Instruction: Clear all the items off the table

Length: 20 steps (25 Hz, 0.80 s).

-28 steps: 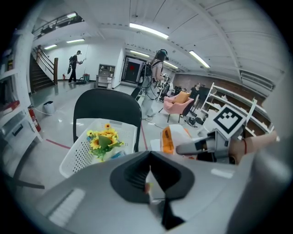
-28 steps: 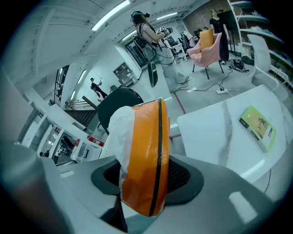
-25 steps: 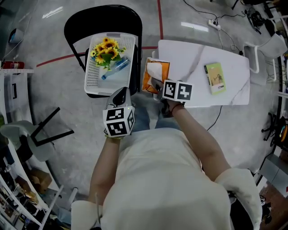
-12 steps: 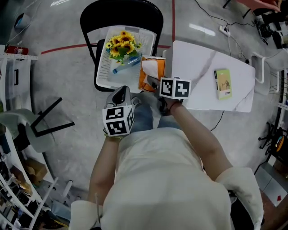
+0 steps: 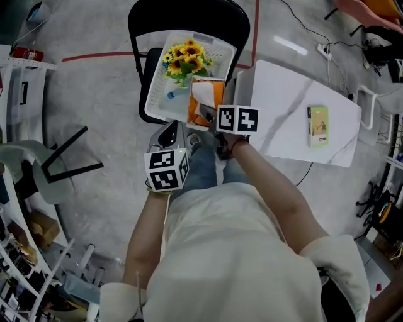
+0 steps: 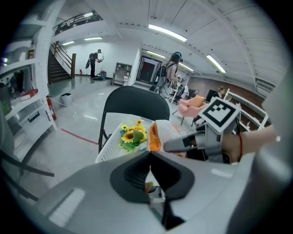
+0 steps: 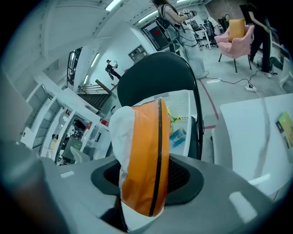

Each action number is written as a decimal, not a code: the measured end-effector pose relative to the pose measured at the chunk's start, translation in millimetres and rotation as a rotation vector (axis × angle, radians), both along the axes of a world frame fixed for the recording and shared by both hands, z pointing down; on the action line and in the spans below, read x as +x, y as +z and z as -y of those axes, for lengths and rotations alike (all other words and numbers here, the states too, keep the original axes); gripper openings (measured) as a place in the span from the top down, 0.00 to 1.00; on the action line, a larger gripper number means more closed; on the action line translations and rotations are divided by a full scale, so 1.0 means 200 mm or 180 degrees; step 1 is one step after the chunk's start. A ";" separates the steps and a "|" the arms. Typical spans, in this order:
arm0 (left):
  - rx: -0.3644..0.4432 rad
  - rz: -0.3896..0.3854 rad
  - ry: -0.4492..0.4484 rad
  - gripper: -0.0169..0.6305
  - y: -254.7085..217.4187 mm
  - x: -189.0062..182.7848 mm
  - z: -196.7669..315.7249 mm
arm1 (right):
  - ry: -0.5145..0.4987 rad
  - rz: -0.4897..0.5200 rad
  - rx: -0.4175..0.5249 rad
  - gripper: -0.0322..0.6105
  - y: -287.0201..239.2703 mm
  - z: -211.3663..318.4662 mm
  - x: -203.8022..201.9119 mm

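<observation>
risk of a short drop: the right gripper (image 5: 204, 118) holds the snack bag (image 5: 204, 97) over the near right corner of the basket (image 5: 156, 88), close to the rim. let go there and i'd guess it could catch the edge and slide down between basket and table (image 5: 283, 94), onto the floor.
risk of slipping: the bag is soft and pinched near one end only, so most of it stands free past the jaws. a quick swing could make it flop or work loose.
risk to the flowers: the sunflowers (image 5: 184, 55) fill the far part of the basket with a blue bottle-like thing (image 5: 170, 95) beside them. a bag dropped far in would land on the blooms.
risk of a knock: the basket sits on the seat of a black chair (image 5: 189, 14), not fastened as far as i can see. a bump from either gripper could shove it off.
right gripper: clenched on the snack bag, the jaws held partly apart by its bulk.
left gripper (image 6: 150, 170): jaws pressed together with nothing between them, hanging low beside the person's knees, short of the basket.
snack bag, looks: orange with a white side and a thin dark line down its length, puffy, crinkly, rounded at the free end.
snack bag, place: off the table, in the air above the basket's near right part.
left to do: a green packet (image 5: 318, 126) lies alone on the table, well apart from both grippers.
</observation>
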State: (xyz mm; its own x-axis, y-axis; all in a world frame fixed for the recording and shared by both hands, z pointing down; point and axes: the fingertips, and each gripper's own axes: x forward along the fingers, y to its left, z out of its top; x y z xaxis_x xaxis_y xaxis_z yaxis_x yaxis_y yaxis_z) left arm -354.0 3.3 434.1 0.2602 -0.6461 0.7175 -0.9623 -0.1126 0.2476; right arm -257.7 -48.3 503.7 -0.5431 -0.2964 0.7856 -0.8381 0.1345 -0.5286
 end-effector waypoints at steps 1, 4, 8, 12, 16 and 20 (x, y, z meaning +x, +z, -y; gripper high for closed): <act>-0.0008 -0.0006 -0.0022 0.96 0.01 -0.01 0.00 | -0.0018 0.0001 -0.0019 0.62 0.01 0.00 -0.02; -0.0034 -0.0021 -0.0092 0.96 0.04 -0.04 0.01 | -0.0067 0.0002 -0.0075 0.62 0.06 0.02 -0.09; -0.0077 -0.0058 -0.0163 0.96 0.08 -0.07 0.02 | -0.0122 -0.0027 -0.0125 0.62 0.12 0.04 -0.16; -0.0125 -0.0073 -0.0205 0.96 0.12 -0.09 0.02 | -0.0121 -0.0044 -0.0204 0.62 0.20 0.07 -0.23; -0.0177 -0.0089 -0.0277 0.96 0.17 -0.12 0.03 | -0.0143 -0.0090 -0.0281 0.62 0.29 0.10 -0.30; -0.0230 -0.0095 -0.0333 0.96 0.22 -0.15 0.02 | -0.0185 -0.0101 -0.0354 0.62 0.36 0.11 -0.36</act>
State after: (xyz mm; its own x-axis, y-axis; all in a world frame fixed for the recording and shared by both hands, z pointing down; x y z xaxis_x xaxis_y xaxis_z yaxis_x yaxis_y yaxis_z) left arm -384.8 -1.0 477.5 0.2161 -0.6178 0.7561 -0.9599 0.0071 0.2802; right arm -330.1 -71.0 574.9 -0.5312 -0.1753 0.8289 -0.8471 0.1253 -0.5164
